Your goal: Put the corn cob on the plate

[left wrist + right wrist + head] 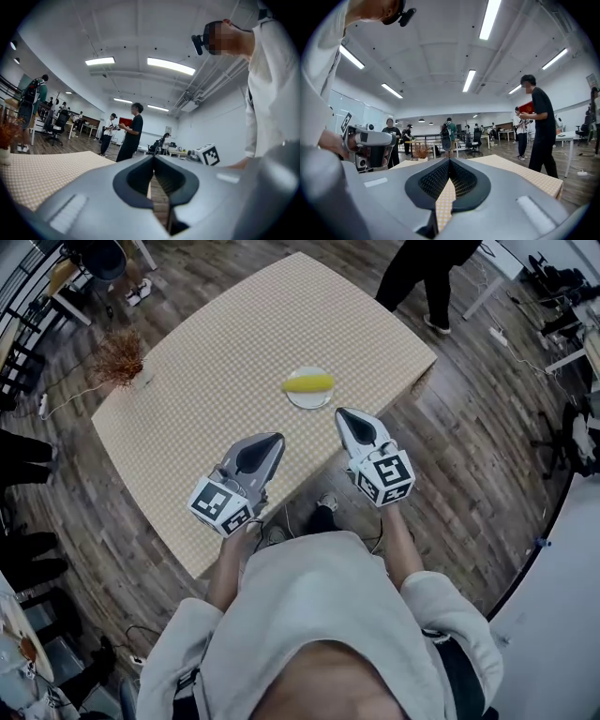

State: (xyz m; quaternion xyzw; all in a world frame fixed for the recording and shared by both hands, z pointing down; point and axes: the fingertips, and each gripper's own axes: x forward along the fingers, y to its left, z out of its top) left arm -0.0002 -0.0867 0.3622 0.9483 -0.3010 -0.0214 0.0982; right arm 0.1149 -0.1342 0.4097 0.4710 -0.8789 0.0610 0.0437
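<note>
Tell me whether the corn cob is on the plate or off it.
On the plate. In the head view the yellow corn cob lies on its side across the small white plate, with the plate's rim showing beneath it.

Corn cob (308, 382) on plate (307, 402) (plate on table (216, 362))

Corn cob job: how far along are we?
Looks done: the yellow corn cob lies on the small round white plate on the beige checked table. In hand: nothing. The left gripper and right gripper both have their jaws together and empty, and are held by the table's near edge, apart from the plate. Left: nothing that I can see.
</note>
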